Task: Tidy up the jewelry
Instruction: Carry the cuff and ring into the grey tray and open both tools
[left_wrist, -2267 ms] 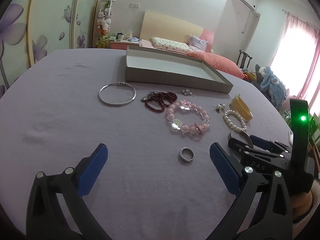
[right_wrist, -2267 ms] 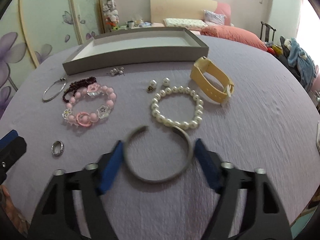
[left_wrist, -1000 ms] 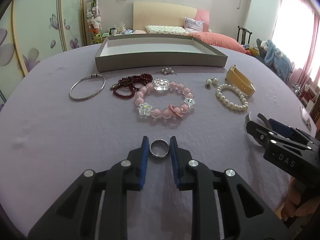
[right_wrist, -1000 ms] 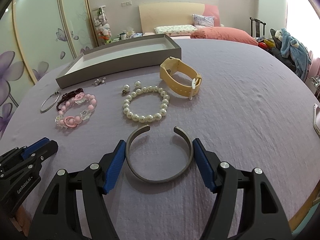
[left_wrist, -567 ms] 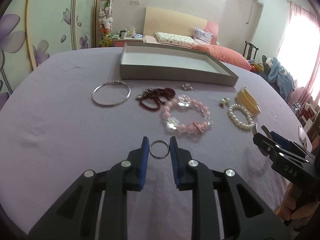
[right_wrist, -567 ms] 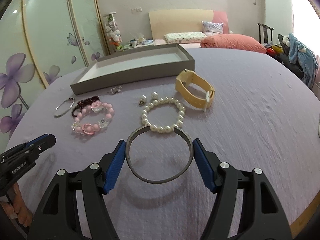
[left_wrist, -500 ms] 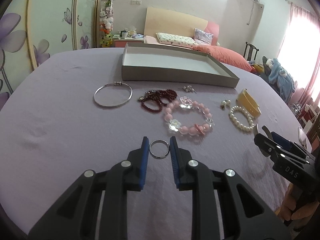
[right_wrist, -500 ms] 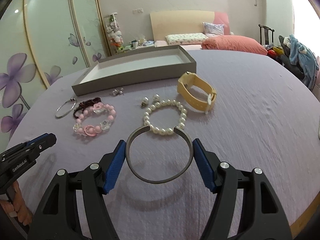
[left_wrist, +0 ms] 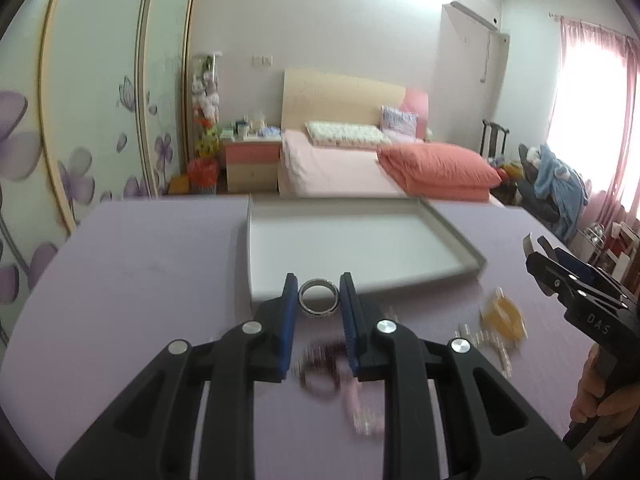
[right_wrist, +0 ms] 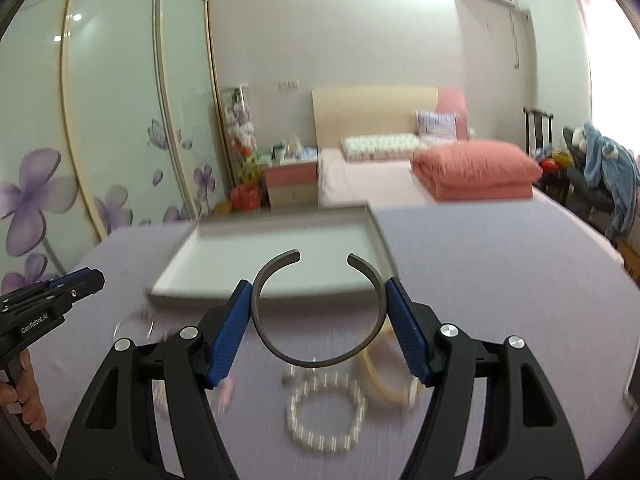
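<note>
My left gripper (left_wrist: 319, 303) is shut on a small silver ring (left_wrist: 319, 302) and holds it in the air near the front edge of the grey tray (left_wrist: 460, 246). My right gripper (right_wrist: 320, 314) is shut on a grey open cuff bangle (right_wrist: 316, 354), held above the table in front of the same tray (right_wrist: 382, 240). Below lie a pearl bracelet (right_wrist: 326, 414) and a yellow strap (right_wrist: 384, 384), both blurred. The left view shows the yellow strap (left_wrist: 502, 316) and blurred bead bracelets (left_wrist: 324, 368) under the fingers.
The round table has a purple cloth (left_wrist: 140, 264). The right gripper's body (left_wrist: 580, 300) shows at the right of the left view; the left gripper's body (right_wrist: 44, 300) shows at the left of the right view. A bed and wardrobe stand behind.
Both grippers have risen off the table and moved forward toward the tray, each carrying its piece. The jewelry on the cloth now lies below and behind the fingertips.
</note>
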